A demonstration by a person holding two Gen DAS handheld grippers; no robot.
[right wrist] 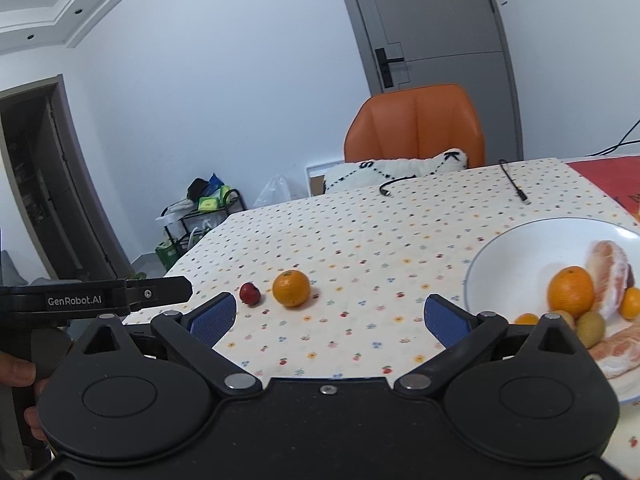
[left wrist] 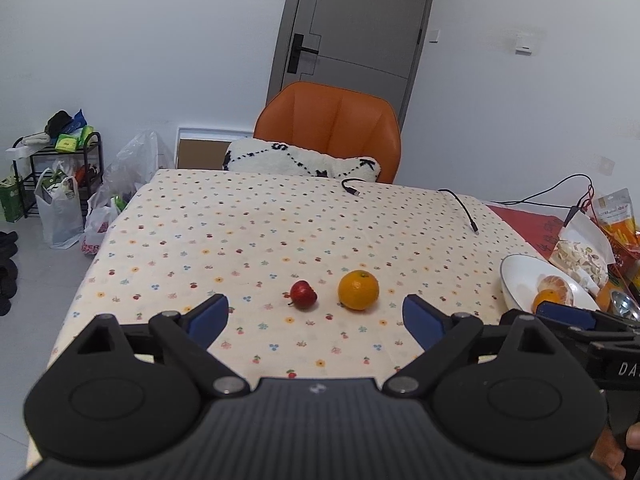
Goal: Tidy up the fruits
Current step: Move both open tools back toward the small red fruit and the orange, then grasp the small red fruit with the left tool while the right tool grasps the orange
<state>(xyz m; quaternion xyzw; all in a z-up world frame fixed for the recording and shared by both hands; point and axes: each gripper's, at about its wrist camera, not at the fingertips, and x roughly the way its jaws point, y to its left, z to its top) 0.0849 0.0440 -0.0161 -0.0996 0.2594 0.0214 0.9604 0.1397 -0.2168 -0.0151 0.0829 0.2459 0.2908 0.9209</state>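
Note:
A small red fruit and an orange lie side by side on the flowered tablecloth. My left gripper stands open just short of them, nothing between its blue pads. At the right stands a white plate that holds an orange, peeled citrus pieces, small green fruits and little orange ones. My right gripper is open over the cloth, left of the plate, empty.
An orange chair with a white cushion stands behind the table. Black cables lie on the far cloth. Snack bags and a spoon sit beyond the plate. Bags and a rack fill the floor at left.

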